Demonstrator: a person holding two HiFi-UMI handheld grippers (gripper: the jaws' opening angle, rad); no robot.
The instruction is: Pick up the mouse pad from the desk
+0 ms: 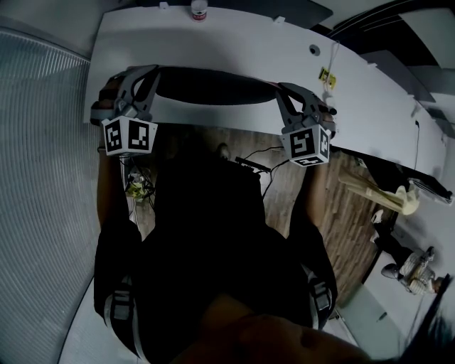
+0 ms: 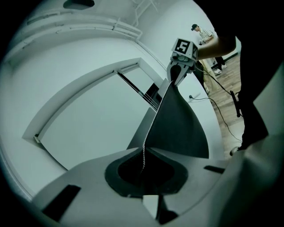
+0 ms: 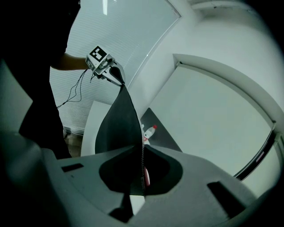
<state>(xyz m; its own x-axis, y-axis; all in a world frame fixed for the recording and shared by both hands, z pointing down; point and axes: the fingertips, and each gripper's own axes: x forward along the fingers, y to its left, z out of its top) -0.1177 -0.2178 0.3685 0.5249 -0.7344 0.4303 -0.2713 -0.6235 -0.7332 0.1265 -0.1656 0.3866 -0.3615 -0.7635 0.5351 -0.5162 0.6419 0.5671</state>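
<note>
You have the mouse pad [image 1: 213, 85] pinched at both short ends. Your left gripper [image 1: 147, 77] is clamped narrow on the end at the head view's left and your right gripper [image 1: 286, 92] on the opposite end. In each gripper view the pad's thin edge runs straight out from between the closed jaws towards the other gripper. The pad's long axis therefore lies left to right between your hands, stretched as a dark band over the near part of the white bench [image 1: 242, 43]. It hangs just ahead of your body. It looks to be off the bench surface, though the head view does not settle how far clear it is. Neither hand is nearer, since the load is shared, so any further move turns on both ends travelling together to keep that axis level. A red-capped bottle [image 1: 198, 10] stands at the far edge of the bench, well apart from the pad.
</note>
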